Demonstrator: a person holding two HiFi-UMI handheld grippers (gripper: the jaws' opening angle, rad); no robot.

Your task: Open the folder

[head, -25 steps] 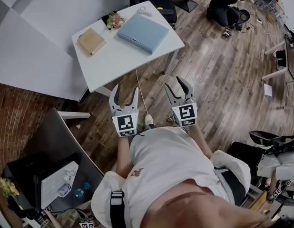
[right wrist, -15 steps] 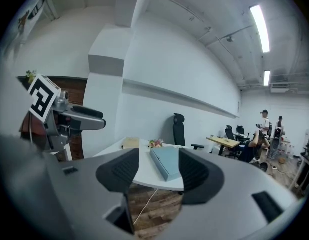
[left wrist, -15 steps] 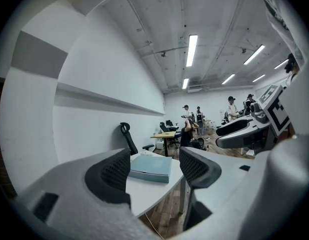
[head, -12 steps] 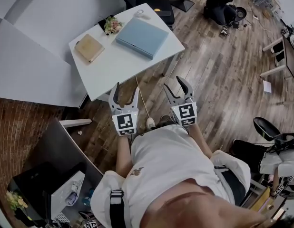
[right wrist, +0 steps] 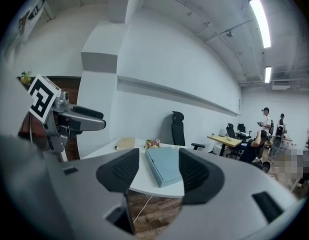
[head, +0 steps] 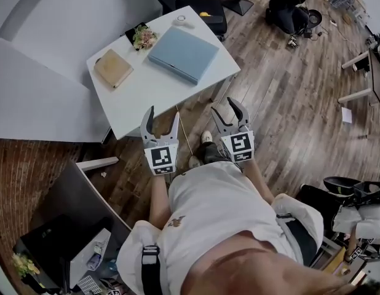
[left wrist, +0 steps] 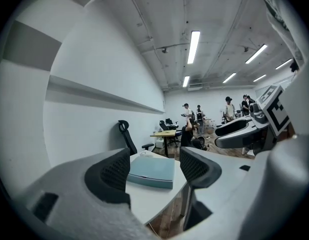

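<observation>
A closed light-blue folder lies flat on a white table, toward its far right. It also shows between the jaws of the left gripper view as the folder and in the right gripper view as the folder. My left gripper hangs short of the table's near edge, open and empty. My right gripper is level with it over the wooden floor, also open with nothing between its fingers. Both point toward the table, well apart from the folder.
A tan notebook and a small flower bunch lie on the table's left and back. A black chair stands behind it. A person crouches on the floor at far right. A dark desk stands at lower left.
Both grippers have come closer to the table's near edge, which now sits just ahead of the left one. The jaws stay apart and empty.
</observation>
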